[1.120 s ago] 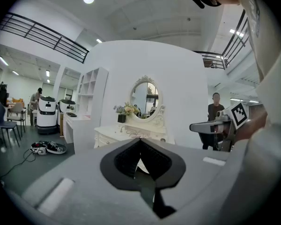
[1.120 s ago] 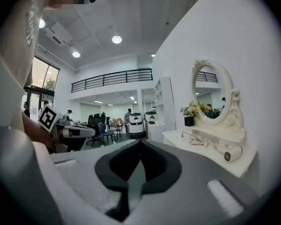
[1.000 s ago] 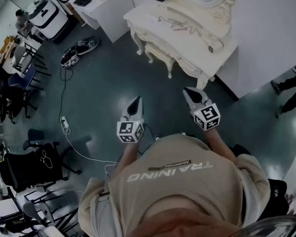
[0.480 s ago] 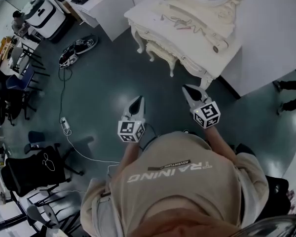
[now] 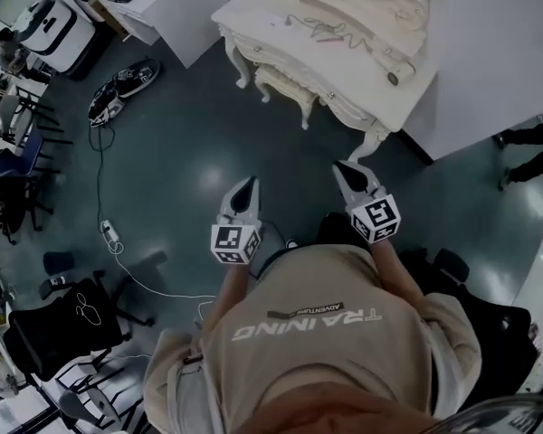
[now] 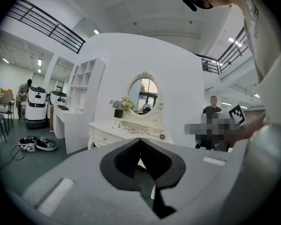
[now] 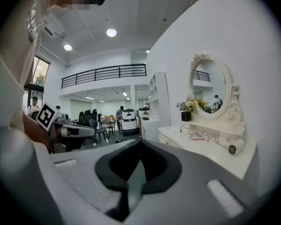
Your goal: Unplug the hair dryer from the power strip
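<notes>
- Hair dryer (image 5: 391,70) is in neither hand-held gripper: the left hand-held gripper (image 6: 140,142) and the right hand-held gripper (image 7: 139,142) each have their jaws pressed together on nothing.
- Each carries a marker cube with black-and-white squares, the left marker cube (image 5: 235,242) and the right marker cube (image 5: 377,218), mid-frame in the head view over the dark green floor (image 5: 181,152).
- Below them the person's beige shirt (image 5: 326,360) reads "TRAINING", upside down in this view; the smaller line above it is too small to read.
- The hair dryer lies on the cream dressing table's tabletop (image 5: 258,12), upper right of the frame, well apart from both hand-held grippers, near loose cords (image 5: 321,33).
</notes>
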`<state>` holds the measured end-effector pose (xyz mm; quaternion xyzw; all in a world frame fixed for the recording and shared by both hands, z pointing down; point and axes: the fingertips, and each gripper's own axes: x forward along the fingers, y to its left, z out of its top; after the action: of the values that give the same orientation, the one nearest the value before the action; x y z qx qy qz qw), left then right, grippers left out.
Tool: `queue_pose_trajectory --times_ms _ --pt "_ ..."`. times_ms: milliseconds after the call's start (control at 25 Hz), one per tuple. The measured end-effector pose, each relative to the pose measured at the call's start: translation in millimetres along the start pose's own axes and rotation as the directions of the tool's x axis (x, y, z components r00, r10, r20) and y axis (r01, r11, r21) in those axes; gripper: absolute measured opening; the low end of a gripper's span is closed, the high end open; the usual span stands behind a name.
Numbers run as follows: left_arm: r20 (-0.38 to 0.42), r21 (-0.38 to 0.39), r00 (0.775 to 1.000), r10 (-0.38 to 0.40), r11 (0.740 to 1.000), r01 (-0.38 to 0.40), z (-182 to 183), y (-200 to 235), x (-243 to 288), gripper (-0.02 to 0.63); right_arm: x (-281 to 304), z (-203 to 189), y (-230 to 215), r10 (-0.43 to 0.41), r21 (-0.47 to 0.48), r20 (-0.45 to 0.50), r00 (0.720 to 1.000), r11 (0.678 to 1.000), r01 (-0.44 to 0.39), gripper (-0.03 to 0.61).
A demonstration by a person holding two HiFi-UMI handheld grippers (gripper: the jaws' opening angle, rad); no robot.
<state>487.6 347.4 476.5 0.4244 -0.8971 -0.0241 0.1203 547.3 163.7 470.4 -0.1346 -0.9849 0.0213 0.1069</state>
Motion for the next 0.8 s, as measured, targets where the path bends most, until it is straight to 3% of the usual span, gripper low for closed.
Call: queue_pose_trajectory --times_ms 280,480,600,800 --pt "-0.063 -0.039 0.998 -0.027 0.999 0.025 -12.9 7.7 58.3 0.002 33.6 -8.4 -32.2 0.021 0.049 -0.020 1.000 0.999 -0.020 0.003" --pt "-0.045 -0.022 0.999 0.011 1.000 -0.012 22.0 11.3 107.1 0.002 74.0 11.2 -73.2 0.082 0.050 0.010 0.997 0.995 -0.083 0.003" --pt "-0.065 0.014 0.997 0.033 0.999 -0.032 25.1 13.5 133.7 0.002 95.3 18.8 -89.6 0.140 0.024 0.008 0.990 0.990 -0.140 0.003" --pt "-0.076 -0.031 0.994 0.077 0.996 -0.080 27.5 14.6 186.9 0.002 123.7 16.0 -132.0 0.176 -0.004 -0.022 0.984 0.984 -0.176 0.004"
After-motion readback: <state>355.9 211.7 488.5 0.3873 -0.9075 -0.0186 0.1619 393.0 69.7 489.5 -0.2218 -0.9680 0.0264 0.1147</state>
